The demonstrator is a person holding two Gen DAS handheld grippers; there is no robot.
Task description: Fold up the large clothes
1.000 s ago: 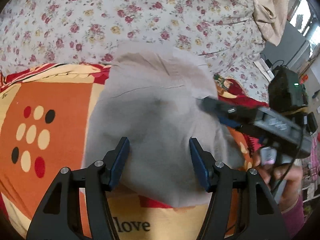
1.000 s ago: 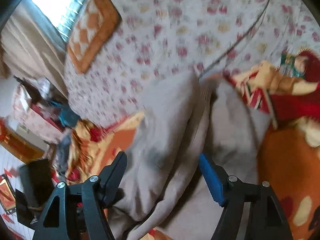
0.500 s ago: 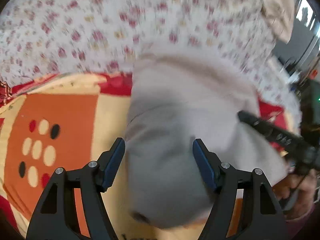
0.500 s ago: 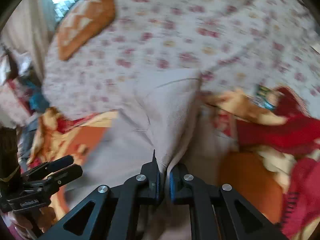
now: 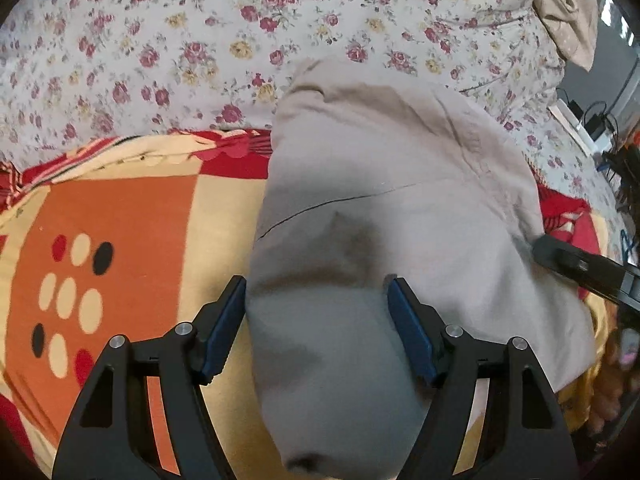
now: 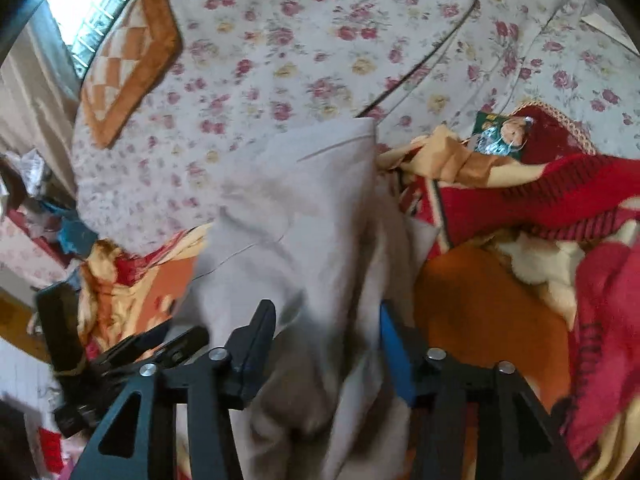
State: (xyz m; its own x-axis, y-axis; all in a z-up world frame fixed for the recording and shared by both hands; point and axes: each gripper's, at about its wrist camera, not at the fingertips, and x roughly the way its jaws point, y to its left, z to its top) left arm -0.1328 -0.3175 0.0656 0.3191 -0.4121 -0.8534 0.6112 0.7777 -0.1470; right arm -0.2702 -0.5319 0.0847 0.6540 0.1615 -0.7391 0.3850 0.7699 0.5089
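Observation:
A beige-grey garment (image 5: 380, 184) lies folded on the bed, half on the floral sheet and half on the orange blanket. My left gripper (image 5: 315, 280) hangs over its near end with the jaws wide and the cloth bulging up between the blue pads, which do not pinch it. In the right wrist view the garment (image 6: 304, 208) runs up the middle. My right gripper (image 6: 325, 306) straddles a raised fold there; its jaws are opening and the pads stand off the cloth. The right gripper (image 5: 560, 256) reaches in over the garment's right edge. The left gripper (image 6: 160, 344) shows at the lower left.
The floral sheet (image 5: 200, 40) covers the far bed. An orange and red patterned blanket (image 5: 112, 220) lies near, bunched with red fabric (image 6: 560, 196) on the right. An orange checked pillow (image 6: 128, 68) sits far left. Cables and devices (image 5: 596, 128) stand beside the bed.
The right gripper pinched shut on a fold of the garment half a second ago and has since let go and spread apart. The left gripper opened a little wider and sank toward the cloth.

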